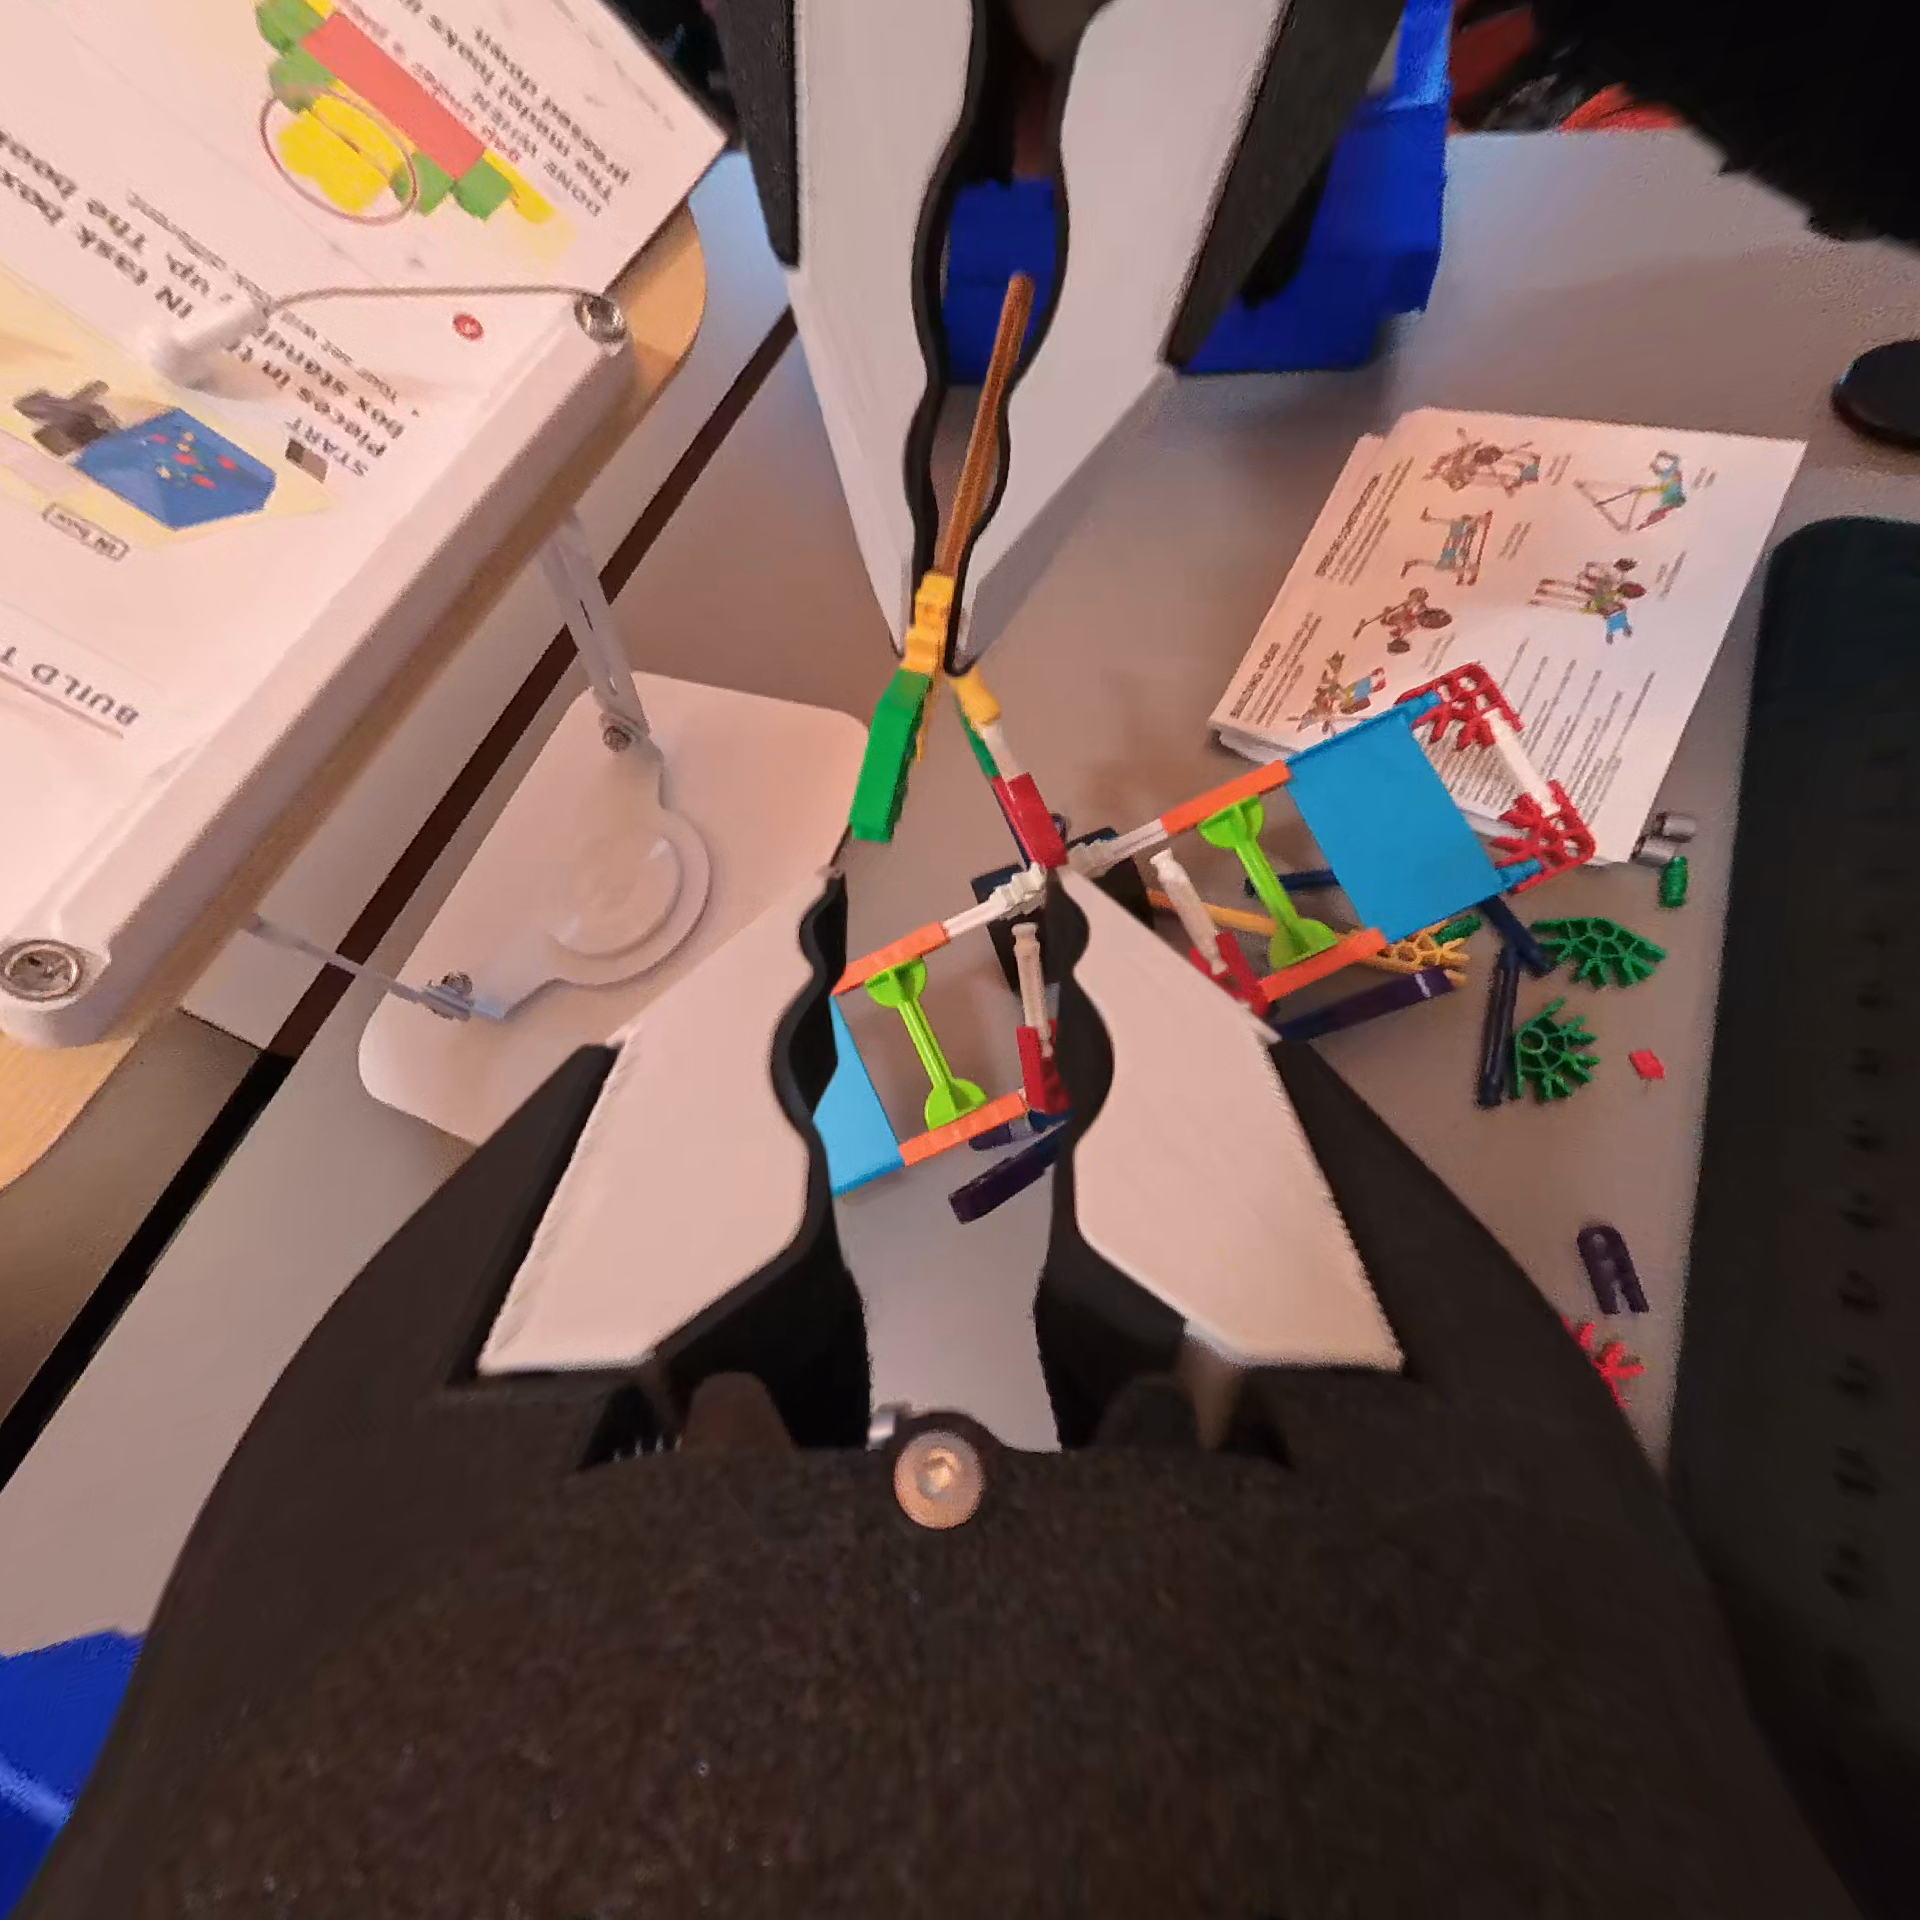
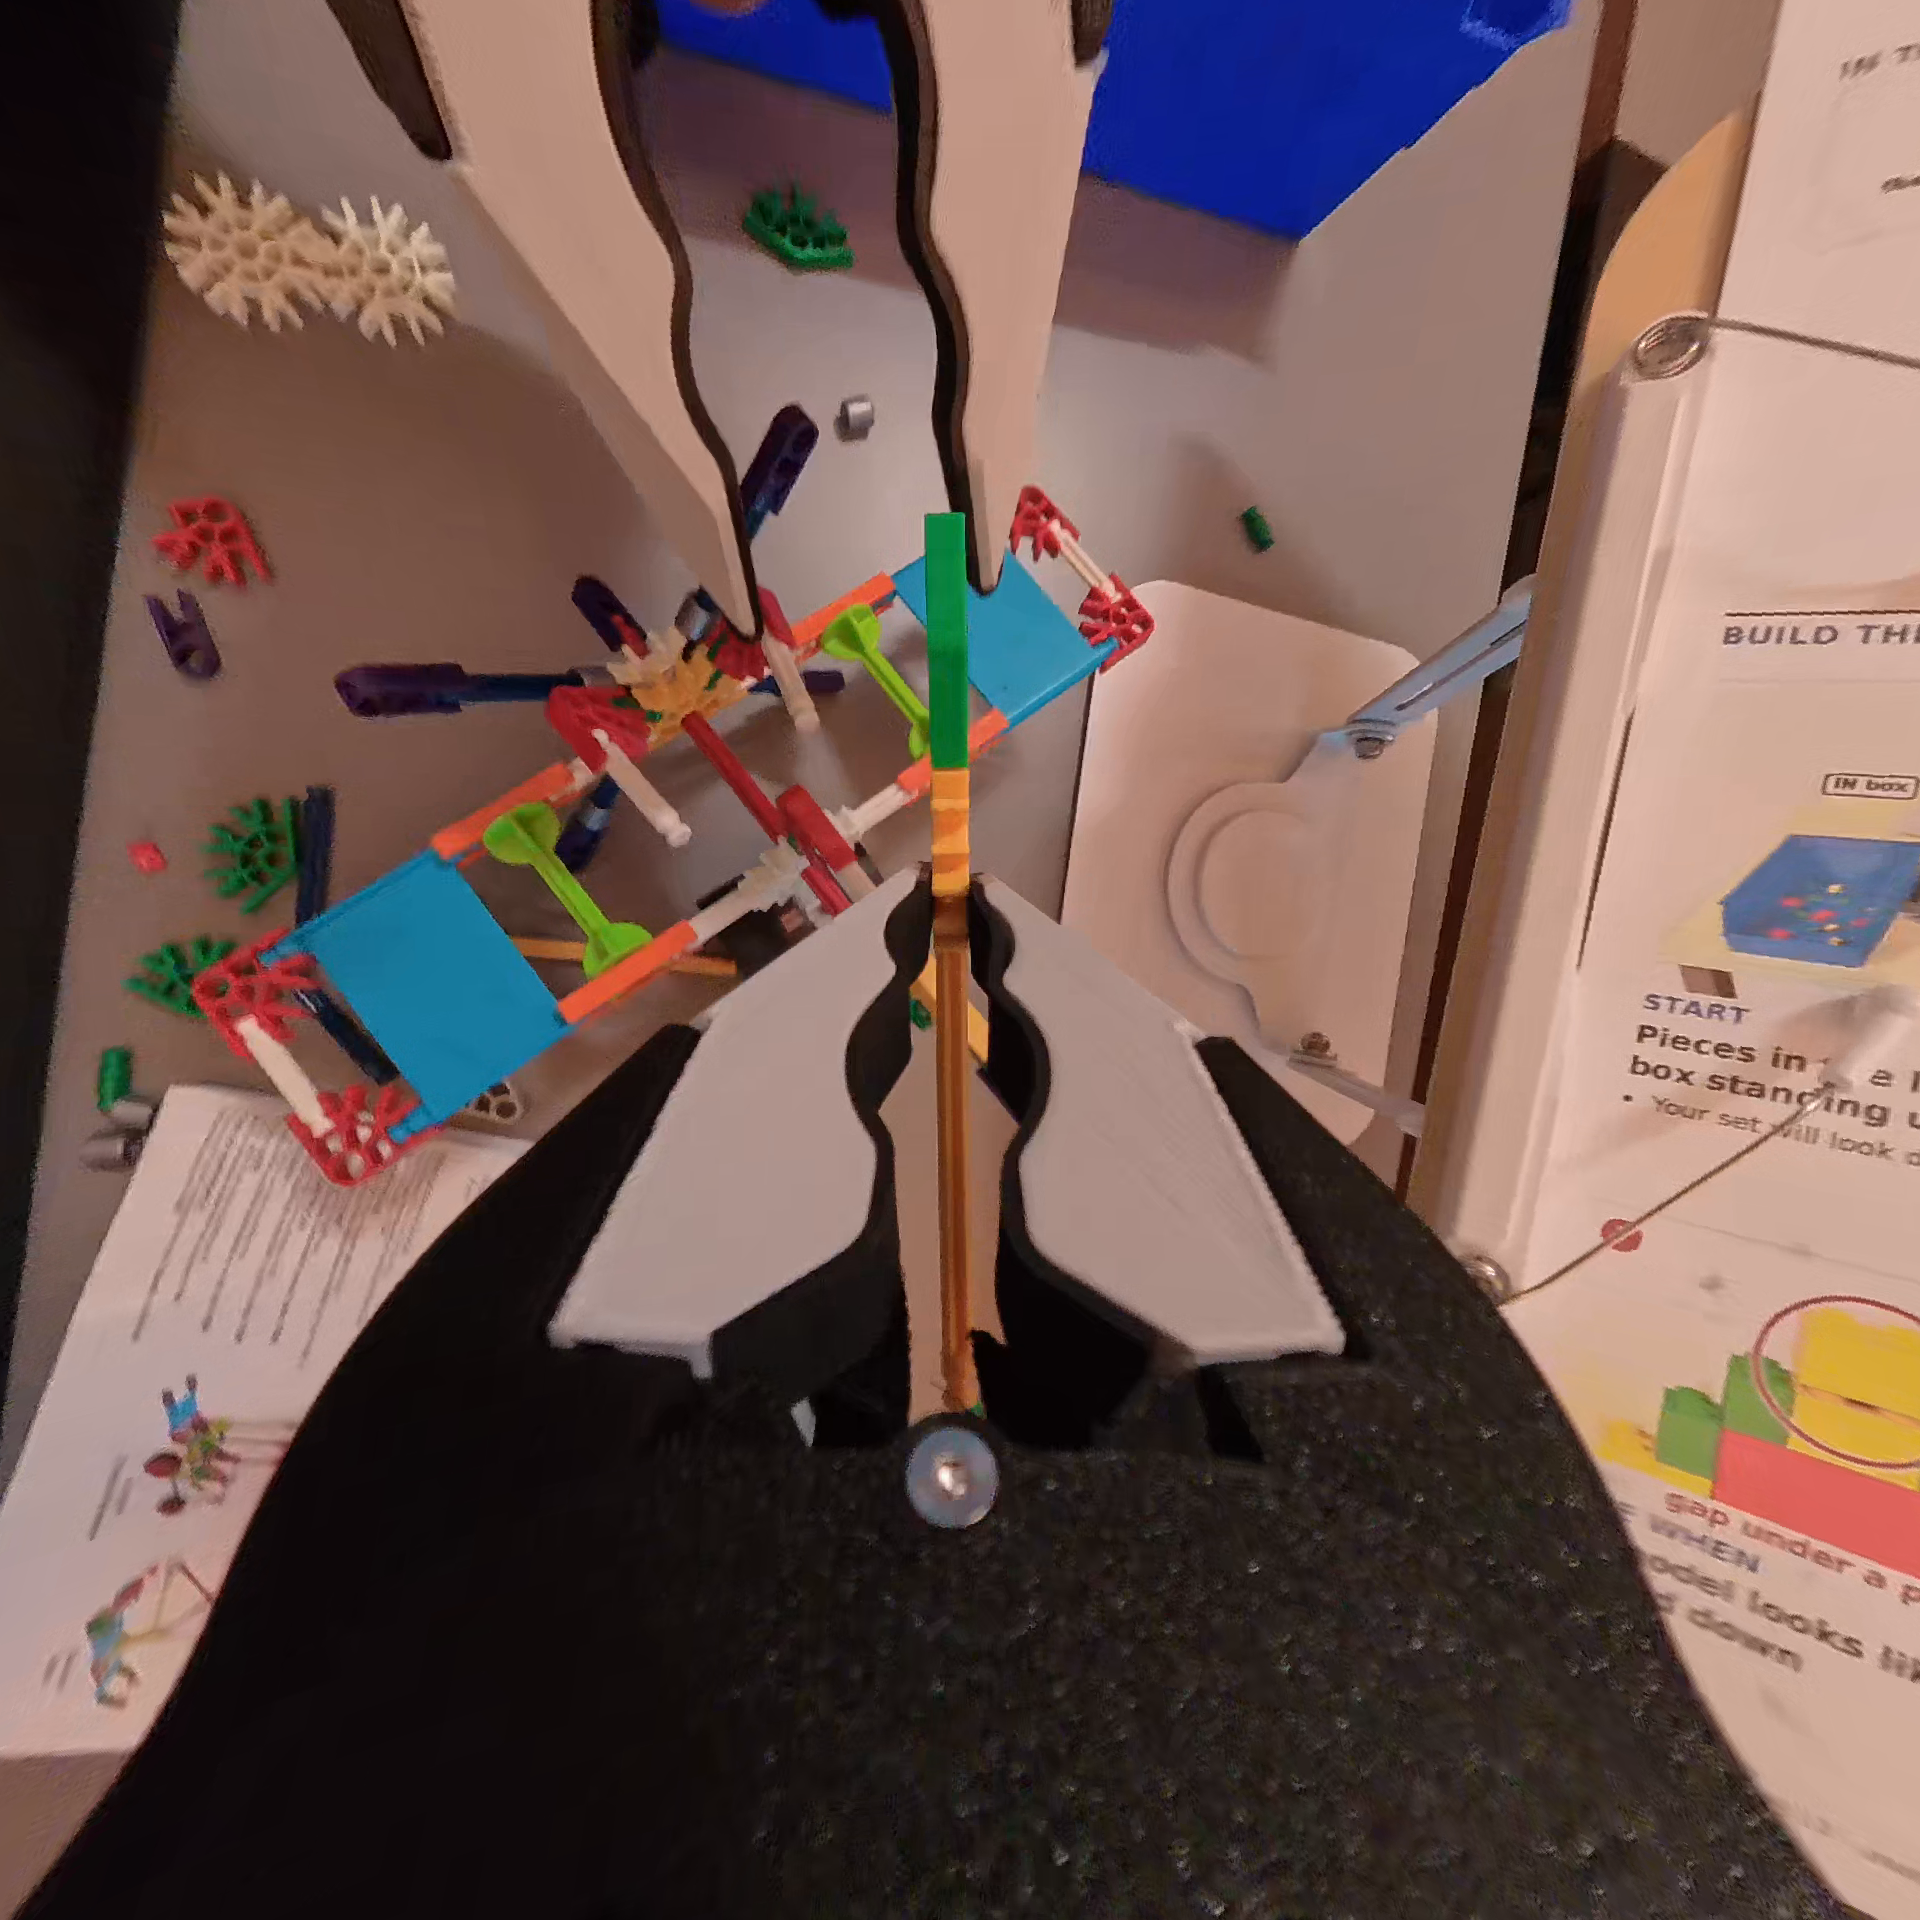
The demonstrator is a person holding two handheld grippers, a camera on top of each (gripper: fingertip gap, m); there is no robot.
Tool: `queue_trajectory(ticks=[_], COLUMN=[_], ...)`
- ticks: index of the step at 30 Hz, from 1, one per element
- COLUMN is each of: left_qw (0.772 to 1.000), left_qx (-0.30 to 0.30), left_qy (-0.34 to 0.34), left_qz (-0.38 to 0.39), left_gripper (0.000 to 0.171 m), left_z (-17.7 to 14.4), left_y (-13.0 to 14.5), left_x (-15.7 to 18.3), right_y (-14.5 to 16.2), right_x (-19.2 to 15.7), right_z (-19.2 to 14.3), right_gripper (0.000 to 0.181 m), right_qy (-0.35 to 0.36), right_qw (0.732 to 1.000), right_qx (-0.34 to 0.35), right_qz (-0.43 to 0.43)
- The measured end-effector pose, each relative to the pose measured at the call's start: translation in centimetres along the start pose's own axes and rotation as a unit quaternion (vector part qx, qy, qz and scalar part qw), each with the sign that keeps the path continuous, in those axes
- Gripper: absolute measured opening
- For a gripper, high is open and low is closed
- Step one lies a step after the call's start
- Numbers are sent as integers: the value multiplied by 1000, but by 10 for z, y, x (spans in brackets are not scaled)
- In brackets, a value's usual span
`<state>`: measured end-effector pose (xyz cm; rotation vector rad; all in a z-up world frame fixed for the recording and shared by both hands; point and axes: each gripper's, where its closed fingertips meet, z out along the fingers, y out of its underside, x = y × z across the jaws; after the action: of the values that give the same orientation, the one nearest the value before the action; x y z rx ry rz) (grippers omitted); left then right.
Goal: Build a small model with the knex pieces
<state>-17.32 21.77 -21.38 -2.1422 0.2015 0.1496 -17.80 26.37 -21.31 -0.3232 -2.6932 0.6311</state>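
Observation:
A colourful rod-and-connector model with blue panels, orange rods and lime spools lies on the grey table; it also shows in the right wrist view. My left gripper is open, its jaws straddling the model's middle; it reaches in from the top of the right wrist view. I cannot tell whether it touches the model. My right gripper is shut on a brown rod tipped with a yellow connector and a green piece, held just above the model. It reaches down from the top of the left wrist view.
An open instruction booklet lies beside the model. Loose green, purple and white connectors are scattered around. A blue bin stands behind. A printed sign on a white stand with a flat base is close by. There is about 5 cm between the tips of the two grippers. From either gripper's tips it is about 25 cm to the flat base.

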Motion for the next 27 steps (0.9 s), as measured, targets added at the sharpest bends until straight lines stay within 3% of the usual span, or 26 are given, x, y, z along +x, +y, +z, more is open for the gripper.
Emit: queue_trajectory(ticks=[9,12,15,21,27], left_qw=[992,987,985,986,987], left_qx=[-114,-141,-144,-152,-153], left_qy=[57,65,81,69,39], left_qz=[-24,-40,-47,-18,-9], left_gripper=[41,29,9,9,9], left_z=[23,32,36,33,26], left_y=[39,51,55,58,59], left_x=[25,28,33,31,19], right_y=[8,10,16,12,16], right_x=[1,-4,1,-4,-11], right_z=[-3,2,11,29,30], right_gripper=[5,5,5,5,5], right_qy=[-50,-82,-90,-130,-174], right_qw=[989,981,973,969,968], right_qx=[-105,-131,-164,-163,-161], right_qz=[-92,-116,-132,-134,-84])
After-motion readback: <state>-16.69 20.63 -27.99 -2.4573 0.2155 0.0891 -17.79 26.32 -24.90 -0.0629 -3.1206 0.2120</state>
